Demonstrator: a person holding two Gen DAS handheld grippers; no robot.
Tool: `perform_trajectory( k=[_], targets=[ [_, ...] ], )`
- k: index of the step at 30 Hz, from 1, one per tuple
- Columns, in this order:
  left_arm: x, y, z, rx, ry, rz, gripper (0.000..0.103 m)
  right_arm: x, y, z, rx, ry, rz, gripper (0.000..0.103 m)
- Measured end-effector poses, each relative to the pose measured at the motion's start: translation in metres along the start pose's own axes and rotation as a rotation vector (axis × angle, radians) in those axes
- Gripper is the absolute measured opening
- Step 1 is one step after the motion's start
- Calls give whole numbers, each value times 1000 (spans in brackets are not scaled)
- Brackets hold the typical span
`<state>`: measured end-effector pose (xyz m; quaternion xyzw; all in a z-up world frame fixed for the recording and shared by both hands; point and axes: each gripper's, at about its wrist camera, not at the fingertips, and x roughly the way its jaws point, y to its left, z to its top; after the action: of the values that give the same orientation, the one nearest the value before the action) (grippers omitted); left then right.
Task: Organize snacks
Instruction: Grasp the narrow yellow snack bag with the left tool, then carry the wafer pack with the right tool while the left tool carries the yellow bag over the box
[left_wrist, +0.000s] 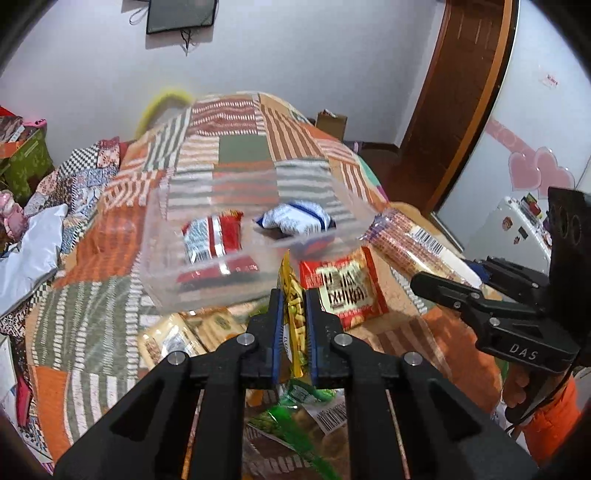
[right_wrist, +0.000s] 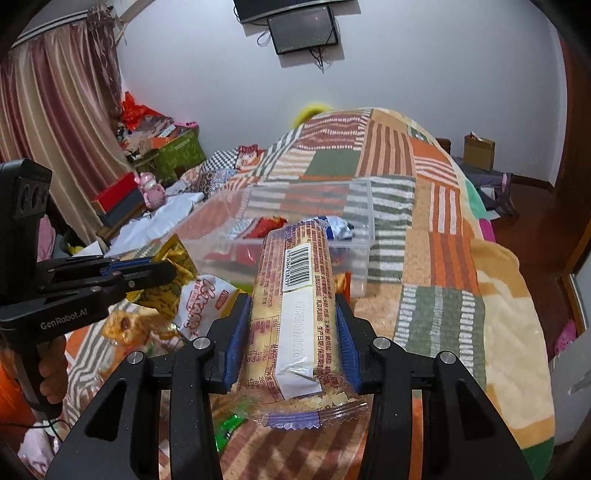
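My left gripper (left_wrist: 294, 306) is shut on a gold snack packet (left_wrist: 293, 314), held edge-on just in front of a clear plastic bin (left_wrist: 162, 258) on the bed. The bin holds a red-and-white packet (left_wrist: 212, 238) and a blue-and-white packet (left_wrist: 295, 219). My right gripper (right_wrist: 291, 325) is shut on a long cracker pack with a barcode (right_wrist: 295, 295), held above the bed near the bin (right_wrist: 364, 229). The same pack shows at the right of the left wrist view (left_wrist: 410, 240). The left gripper with its gold packet (right_wrist: 173, 273) shows at the left of the right wrist view.
Loose snacks lie on the patchwork bedspread (left_wrist: 92, 302): a red packet (left_wrist: 343, 288), a green bag (left_wrist: 295, 417), tan packets (left_wrist: 184, 332), a white-and-red bag (right_wrist: 205, 299). Boxes and clutter (right_wrist: 162, 147) stand beside the curtain. A fridge (left_wrist: 509, 229) stands at right.
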<state>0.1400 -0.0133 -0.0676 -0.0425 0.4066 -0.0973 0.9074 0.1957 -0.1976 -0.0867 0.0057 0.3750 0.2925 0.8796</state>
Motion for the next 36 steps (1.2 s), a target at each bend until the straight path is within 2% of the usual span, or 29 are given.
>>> perform_trajectory(
  k=[11, 16, 17, 19, 24, 28, 31, 33, 36],
  targets=[
    [-28, 19, 40, -13, -100, 32, 10, 6, 8, 30, -4, -60, 20, 40],
    [-24, 28, 53, -11, -122, 56, 10, 17, 14, 40, -11, -61, 27, 40],
    [-22, 30, 55, -12, -123, 58, 5, 21, 15, 42, -12, -59, 28, 40],
    [-18, 36, 58, -16, -127, 68, 5, 26, 17, 45, -15, -54, 30, 40],
    [5, 48, 61, -24, -98, 95, 5, 50, 19, 51, -17, -22, 40, 40],
    [19, 63, 54, -72, -48, 63, 5, 65, 19, 52, -24, 4, 37, 40],
    [29, 74, 43, -112, 13, 45, 14, 72, 15, 55, -28, 16, 25, 40],
    [34, 76, 35, -124, 43, 46, 33, 75, 12, 55, -24, 22, 19, 40],
    [37, 76, 21, -134, 65, 39, 49, 77, 9, 54, -17, 30, 18, 40]
  ],
)
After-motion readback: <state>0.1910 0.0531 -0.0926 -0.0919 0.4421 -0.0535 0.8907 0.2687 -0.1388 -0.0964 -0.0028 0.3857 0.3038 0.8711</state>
